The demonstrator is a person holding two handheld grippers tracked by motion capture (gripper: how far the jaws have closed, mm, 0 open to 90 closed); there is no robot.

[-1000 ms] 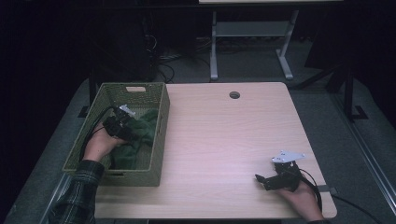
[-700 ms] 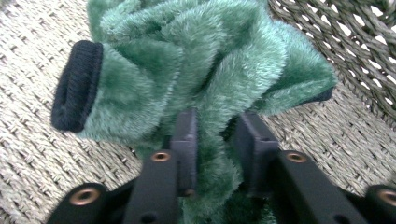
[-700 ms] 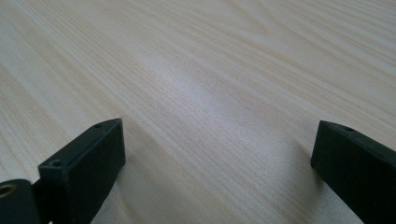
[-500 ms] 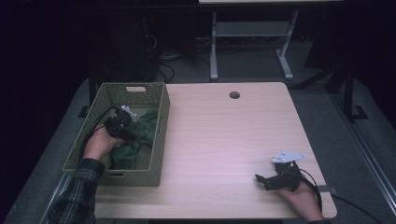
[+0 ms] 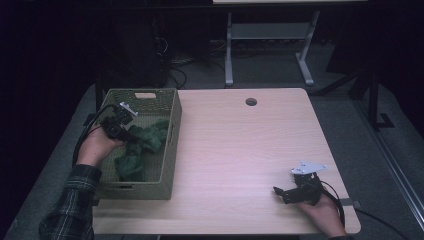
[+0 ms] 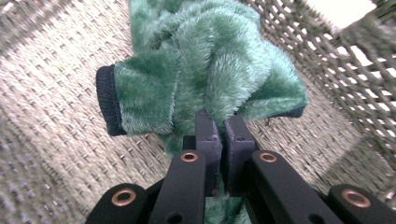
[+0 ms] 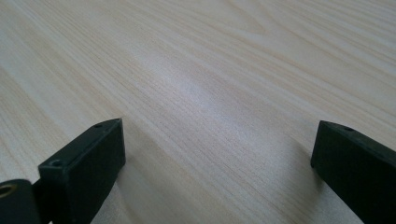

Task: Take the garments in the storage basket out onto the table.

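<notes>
From the high view, a person seated at a pale wooden table works two hand-held grippers. The left gripper sits inside an olive woven basket at the table's left side, its jaws having just closed on a green fleece garment that lies bunched in the basket and runs from the jaws toward the near wall. The left hand grips the tool from the basket's left rim, a plaid sleeve trailing to the bottom edge. Well apart, near the table's right front corner, the right gripper rests low over bare wood, a grey three-cornered plate on top of it. A round cable hole marks the far middle of the tabletop

In the left gripper view, the two black jaws stand nearly together, pinching a fold of the plush green fleece garment; a dark ribbed cuff hangs at the left of the bundle, with the basket's weave beneath and around it

In the right gripper view, the jaws stand wide apart with nothing between them, just above the light wood grain of the table
</notes>
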